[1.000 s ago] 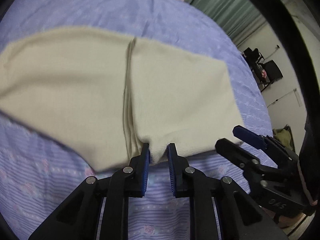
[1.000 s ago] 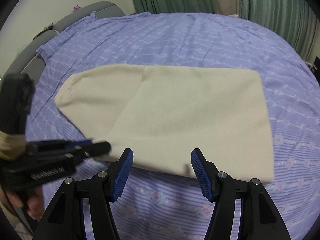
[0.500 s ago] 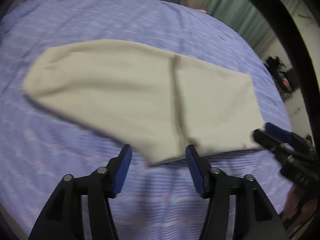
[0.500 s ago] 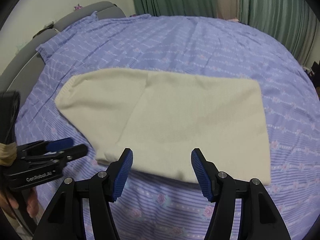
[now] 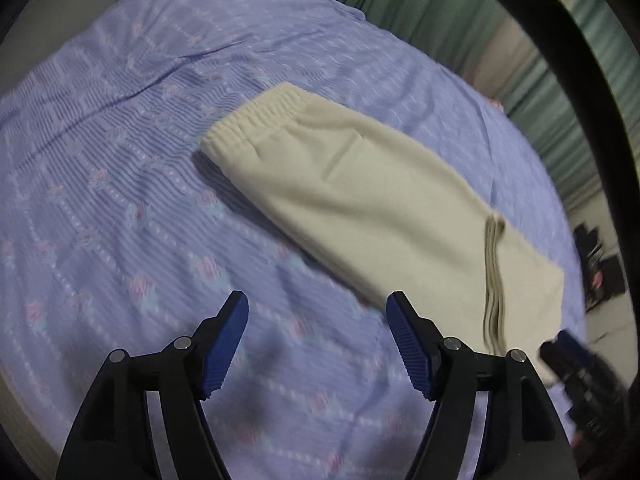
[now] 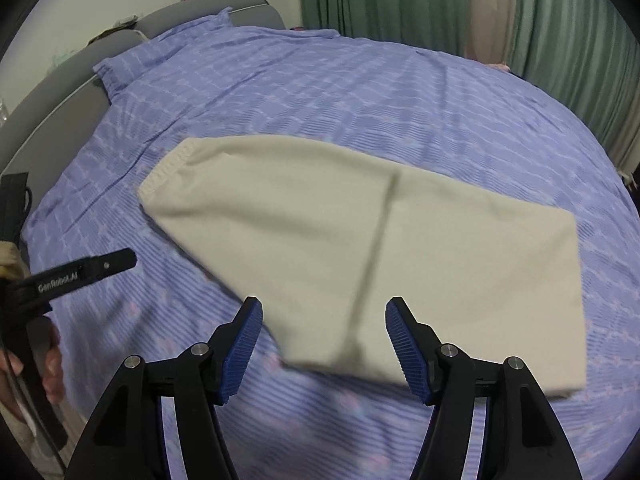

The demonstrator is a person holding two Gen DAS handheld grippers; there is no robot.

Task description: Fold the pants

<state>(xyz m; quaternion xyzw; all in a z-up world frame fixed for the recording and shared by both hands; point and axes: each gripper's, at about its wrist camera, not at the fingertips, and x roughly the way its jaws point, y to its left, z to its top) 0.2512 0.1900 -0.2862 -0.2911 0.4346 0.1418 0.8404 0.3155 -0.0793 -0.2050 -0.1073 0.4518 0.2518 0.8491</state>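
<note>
Cream pants [image 5: 360, 200] lie folded flat on the purple bed, elastic waistband [image 5: 248, 120] at the far left, layered leg hems [image 5: 494, 276] folded over near the right end. My left gripper [image 5: 316, 320] is open and empty, above bare sheet just short of the pants' near edge. In the right wrist view the pants [image 6: 360, 248] fill the middle, with a crease running down them. My right gripper [image 6: 324, 328] is open and empty over their near edge. The left gripper [image 6: 80, 272] shows there at the left; the right gripper [image 5: 576, 360] shows blurred in the left wrist view.
A purple striped floral bedsheet [image 6: 360, 92] covers the bed. A grey headboard [image 6: 120, 44] stands at the far left, green curtains [image 6: 520, 8] behind. The bed's right edge and dark chairs on the floor [image 5: 600, 272] show in the left wrist view.
My left gripper let go of the pants' hem, opened wide and swung left toward the waistband end. My right gripper stayed open and shifted a little left.
</note>
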